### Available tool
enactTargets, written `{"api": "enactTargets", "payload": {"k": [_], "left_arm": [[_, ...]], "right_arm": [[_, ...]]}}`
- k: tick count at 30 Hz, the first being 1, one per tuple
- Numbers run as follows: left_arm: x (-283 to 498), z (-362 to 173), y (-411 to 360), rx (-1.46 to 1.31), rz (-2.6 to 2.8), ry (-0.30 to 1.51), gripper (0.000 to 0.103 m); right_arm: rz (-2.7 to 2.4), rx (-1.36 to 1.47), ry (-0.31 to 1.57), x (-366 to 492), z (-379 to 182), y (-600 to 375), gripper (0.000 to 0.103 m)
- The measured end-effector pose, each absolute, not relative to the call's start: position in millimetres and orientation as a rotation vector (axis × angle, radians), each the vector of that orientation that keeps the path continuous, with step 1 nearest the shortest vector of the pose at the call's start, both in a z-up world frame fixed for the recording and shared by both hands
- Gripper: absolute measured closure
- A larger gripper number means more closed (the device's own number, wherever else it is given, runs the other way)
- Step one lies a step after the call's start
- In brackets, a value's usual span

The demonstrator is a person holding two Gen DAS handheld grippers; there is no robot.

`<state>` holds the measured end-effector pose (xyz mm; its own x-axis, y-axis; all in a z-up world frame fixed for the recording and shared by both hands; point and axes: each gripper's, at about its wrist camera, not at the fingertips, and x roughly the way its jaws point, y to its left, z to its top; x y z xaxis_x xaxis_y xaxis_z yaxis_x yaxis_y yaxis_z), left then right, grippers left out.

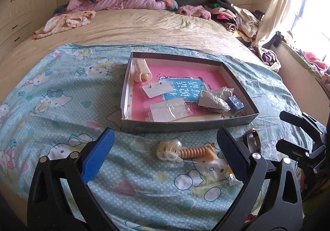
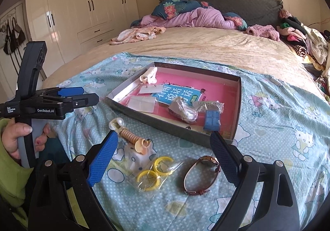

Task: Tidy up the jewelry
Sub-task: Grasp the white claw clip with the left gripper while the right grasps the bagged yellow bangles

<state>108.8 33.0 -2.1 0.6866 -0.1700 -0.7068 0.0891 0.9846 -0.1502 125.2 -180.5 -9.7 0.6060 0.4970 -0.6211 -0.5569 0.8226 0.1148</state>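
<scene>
Both of my tongs are spread wide and hold nothing: the left gripper (image 1: 165, 148) hangs over the hair clip, the right gripper (image 2: 165, 154) over the bagged hoops and the watch.

Loose items on the cat-print sheet (image 2: 278, 111), in front of the box:
- Watch (image 2: 203, 175): brown strap buckled into a loop, lying on its side with a rose-gold case, just beside my right-hand finger.
- Yellow hoop earrings (image 2: 155, 171): two open rings sealed in a clear bag, left of the watch and apart from it.
- Hair clip (image 1: 185, 151): cream-coloured, with a ribbed peach coil along its body and a clear end; it lies near the box's front wall.

Shallow dark box (image 1: 185, 125), pink printed card as its floor. Inside: a cream clip (image 1: 142, 70) in the far left corner, two bagged earring cards (image 1: 158, 89) in the middle, a crumpled clear packet (image 1: 212, 101) and a small blue box (image 1: 236, 103) touching it on the right.

Sheet lies across a tan bed (image 1: 144, 24).
</scene>
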Motion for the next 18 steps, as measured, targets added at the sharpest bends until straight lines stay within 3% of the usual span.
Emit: {"api": "enactTargets", "payload": {"k": [18], "left_arm": [[106,-36,28,-0.074,-0.129,0.902,0.010]], "right_arm": [[0.691,-0.087,0.842,112,-55,-170,0.014]]}}
